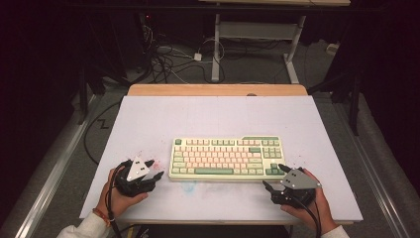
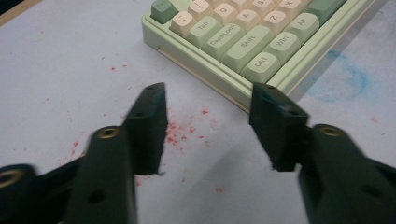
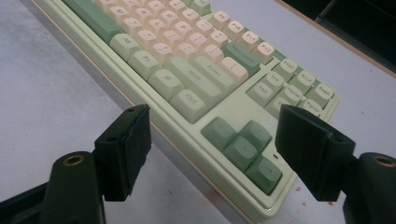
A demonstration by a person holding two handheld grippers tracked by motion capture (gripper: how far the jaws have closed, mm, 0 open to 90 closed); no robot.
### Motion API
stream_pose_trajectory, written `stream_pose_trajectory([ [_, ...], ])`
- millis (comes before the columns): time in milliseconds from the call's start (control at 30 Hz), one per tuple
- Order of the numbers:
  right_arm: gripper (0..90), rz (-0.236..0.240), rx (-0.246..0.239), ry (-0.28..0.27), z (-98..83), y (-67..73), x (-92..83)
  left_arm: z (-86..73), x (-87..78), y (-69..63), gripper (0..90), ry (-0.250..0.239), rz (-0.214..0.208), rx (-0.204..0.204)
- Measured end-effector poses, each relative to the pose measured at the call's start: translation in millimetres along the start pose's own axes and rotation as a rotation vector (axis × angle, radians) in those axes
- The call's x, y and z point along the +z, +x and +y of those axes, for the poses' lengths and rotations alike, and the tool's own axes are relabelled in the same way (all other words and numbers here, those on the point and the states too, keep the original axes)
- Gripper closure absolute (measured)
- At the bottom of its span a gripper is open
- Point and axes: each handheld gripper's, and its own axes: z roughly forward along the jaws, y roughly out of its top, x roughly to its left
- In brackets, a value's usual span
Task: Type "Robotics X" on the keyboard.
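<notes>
on the table (image 1: 148,119), open left tool (image 1: 154,177) and open right tool (image 1: 273,179) flank the keyboard (image 1: 227,157).

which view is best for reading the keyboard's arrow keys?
Right gripper view: the arrow keys sit close, between its open jaws. The high view shows the whole keyboard, those keys tiny. The left gripper view catches its opposite corner, around Ctrl.

A: What sits at the bottom of the frame?

B: The left gripper (image 2: 208,126), its two black jaws rising from the lower edge, apart, with only bare white table (image 2: 60,84) between them.

A: And above?

B: At the upper right, the corner of a pale green keyboard (image 2: 261,44), with Ctrl, Shift and Tab keys readable. Red specks (image 2: 184,128) dot the centre; a blue smudge (image 2: 348,81) lies at the right.
</notes>
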Motion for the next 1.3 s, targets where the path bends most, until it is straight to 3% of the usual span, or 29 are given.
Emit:
stream_pose_trajectory([
  [133,27.1,0.000,0.000,0.003,-0.5,-0.2,0.2,1.4,-2.5,2.5,79.0,0.007,-0.029,0.008],
  [267,27.0,0.004,-0.002,0.007,-0.7,0.1,0.6,5.3,-2.3,2.2,87.3,0.015,-0.049,0.027],
  [500,27.1,0.004,-0.003,0.011,-0.5,1.0,2.4,24.9,5.4,-0.2,87.6,0.026,-0.091,0.053],
  [867,27.0,0.009,-0.011,0.016,0.5,3.6,3.5,63.6,35.8,-9.7,87.5,0.033,-0.166,0.092],
  [1300,27.0,0.011,-0.016,0.023,-0.3,4.6,3.5,83.7,67.6,-15.3,87.2,0.072,-0.175,0.124],
])
